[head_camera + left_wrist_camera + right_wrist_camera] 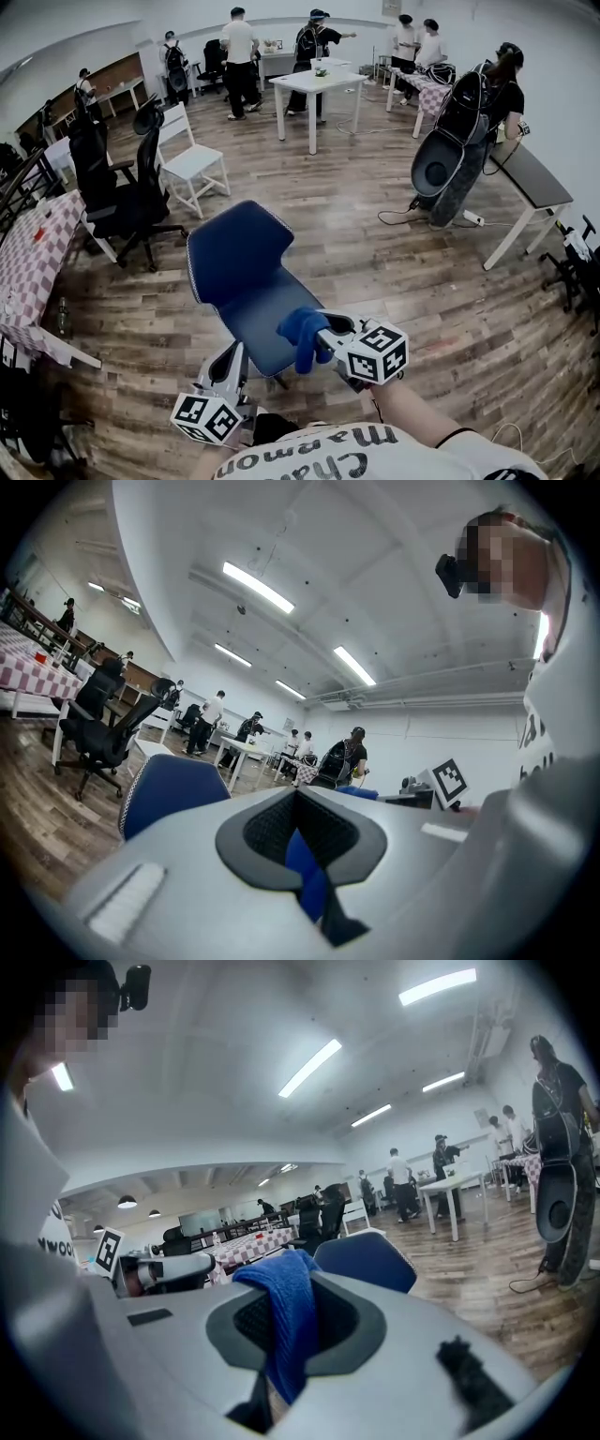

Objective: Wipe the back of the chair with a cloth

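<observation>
The right gripper [326, 330] has its fingers clamped on the blue cloth [302, 339], low centre in the head view, above the blue chair's [236, 258] seat. The left gripper [229, 356] has its fingers together and holds nothing. The cloth looks loosely bunched, so dragging it across the backrest might pull it free. Only the right gripper view shows that drape, and only the head view shows the cloth clear of the backrest.

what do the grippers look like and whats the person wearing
The left gripper and right gripper: pale grey shells, black textured pads, each with a white cube of black square markers. The person wears a white top with dark lettering.
</observation>
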